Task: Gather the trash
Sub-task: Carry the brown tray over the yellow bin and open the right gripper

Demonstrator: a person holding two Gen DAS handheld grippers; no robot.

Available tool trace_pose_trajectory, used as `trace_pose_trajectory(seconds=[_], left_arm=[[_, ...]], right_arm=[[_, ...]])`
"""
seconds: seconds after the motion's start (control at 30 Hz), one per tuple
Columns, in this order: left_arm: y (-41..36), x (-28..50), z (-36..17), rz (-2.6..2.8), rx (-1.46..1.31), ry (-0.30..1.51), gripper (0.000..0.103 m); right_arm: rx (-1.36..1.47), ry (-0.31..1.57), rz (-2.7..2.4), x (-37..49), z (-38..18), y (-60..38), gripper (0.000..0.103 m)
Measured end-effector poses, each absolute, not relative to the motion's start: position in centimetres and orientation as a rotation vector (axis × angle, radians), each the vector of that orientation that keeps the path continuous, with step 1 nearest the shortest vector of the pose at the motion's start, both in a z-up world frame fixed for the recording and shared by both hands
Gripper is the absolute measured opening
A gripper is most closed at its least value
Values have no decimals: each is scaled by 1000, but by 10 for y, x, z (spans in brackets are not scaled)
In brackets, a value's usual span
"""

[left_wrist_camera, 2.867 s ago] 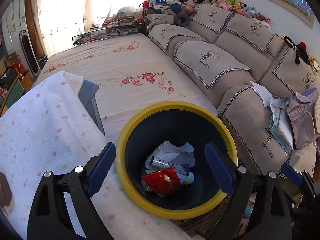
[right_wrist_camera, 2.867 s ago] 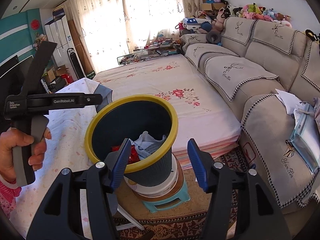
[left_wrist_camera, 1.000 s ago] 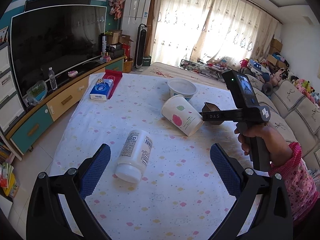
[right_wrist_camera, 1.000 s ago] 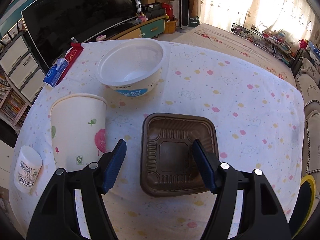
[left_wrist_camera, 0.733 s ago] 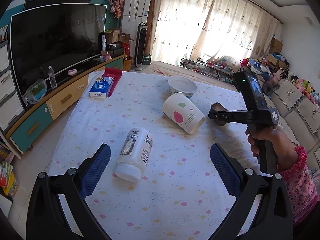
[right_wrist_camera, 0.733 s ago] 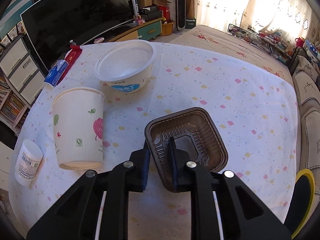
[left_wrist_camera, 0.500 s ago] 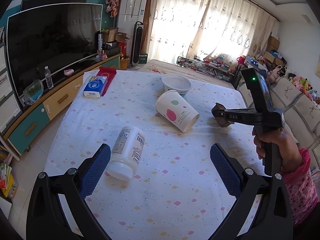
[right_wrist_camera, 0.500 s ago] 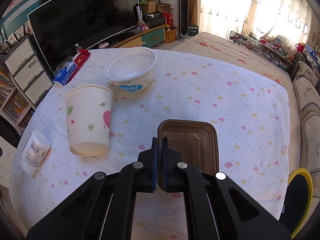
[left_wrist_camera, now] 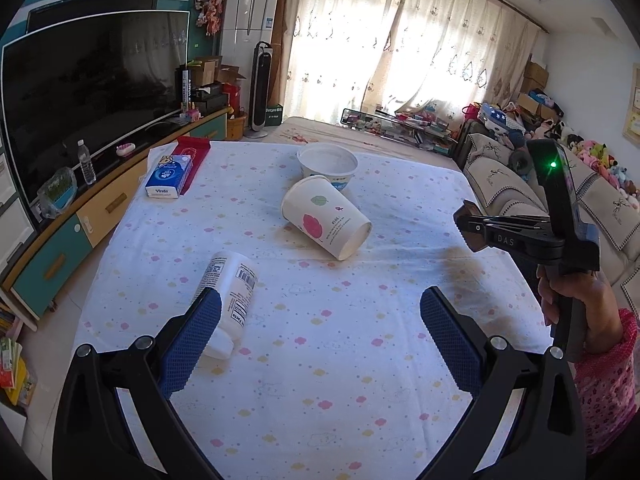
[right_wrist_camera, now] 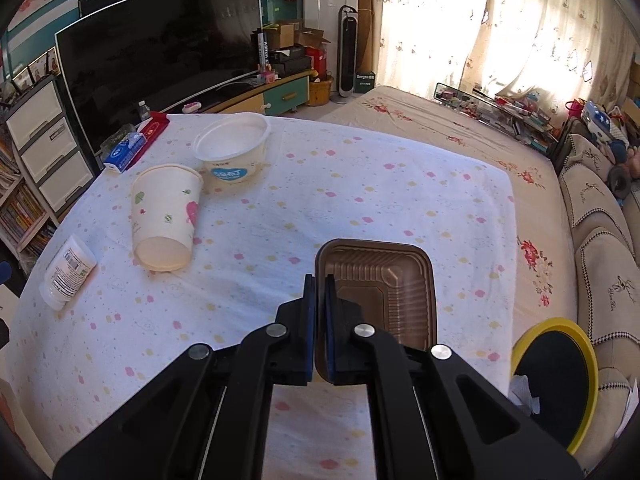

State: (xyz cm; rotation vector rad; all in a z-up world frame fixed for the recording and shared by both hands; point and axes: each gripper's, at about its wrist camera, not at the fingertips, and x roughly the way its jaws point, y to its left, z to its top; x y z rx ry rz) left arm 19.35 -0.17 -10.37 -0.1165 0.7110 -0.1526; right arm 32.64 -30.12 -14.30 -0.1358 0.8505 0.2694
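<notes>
Right gripper (right_wrist_camera: 319, 280) clamped tight on the left rim wall of the brown plastic tray (right_wrist_camera: 384, 280), the thin wall pinched between the two blue pads, tray apparently lifted clear of the tablecloth (right_wrist_camera: 360, 184), though contact underneath hidden by the fingers. Thin, ribbed, vacuum-formed plastic by the look: very light, springy rather than stiff, likely to flex or twist at a one-sided rim grip, and smooth enough to slip if swung hard. Best held deep on the rim wall as now, kept roughly level, moved without jerks.

Left gripper (left_wrist_camera: 320, 336) with pads spread wide and nothing between them, hovering over the near part of the table; white pill bottle (left_wrist_camera: 230, 296) lying on its side just beside the left pad, near left of the cloth. Paper cup (left_wrist_camera: 326, 216) tipped over at centre, mouth toward the near side, light and easily crushed, better taken across the body than at the lip. White plastic bowl (left_wrist_camera: 327, 164) upright just beyond the cup, touching or nearly so. Tissue pack (left_wrist_camera: 167, 176) at the far left edge.

Yellow-rimmed bin (right_wrist_camera: 554, 380) off the near right corner of the table, below the cloth's edge. Open room between tray and bin; table edge and sofa arm (right_wrist_camera: 600, 264) close on the right, so a short rightward carry past the edge, then down.
</notes>
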Motion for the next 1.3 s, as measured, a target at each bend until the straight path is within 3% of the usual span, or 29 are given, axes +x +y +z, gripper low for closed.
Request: trace_pose_trajectory(seconds=[0.6, 0.67, 0.7, 1.3], left_arm=[[-46, 204, -110, -224, -81, 745, 98], [-47, 206, -111, -227, -80, 747, 98], [-47, 206, -111, -226, -79, 748, 98], [21, 227, -114, -95, -60, 764, 98]], right_arm=[[64, 973, -102, 316, -196, -509, 6], [103, 992, -136, 317, -205, -527, 23], [122, 995, -150, 316, -208, -534, 25], [153, 861, -45, 262, -173, -492, 36]])
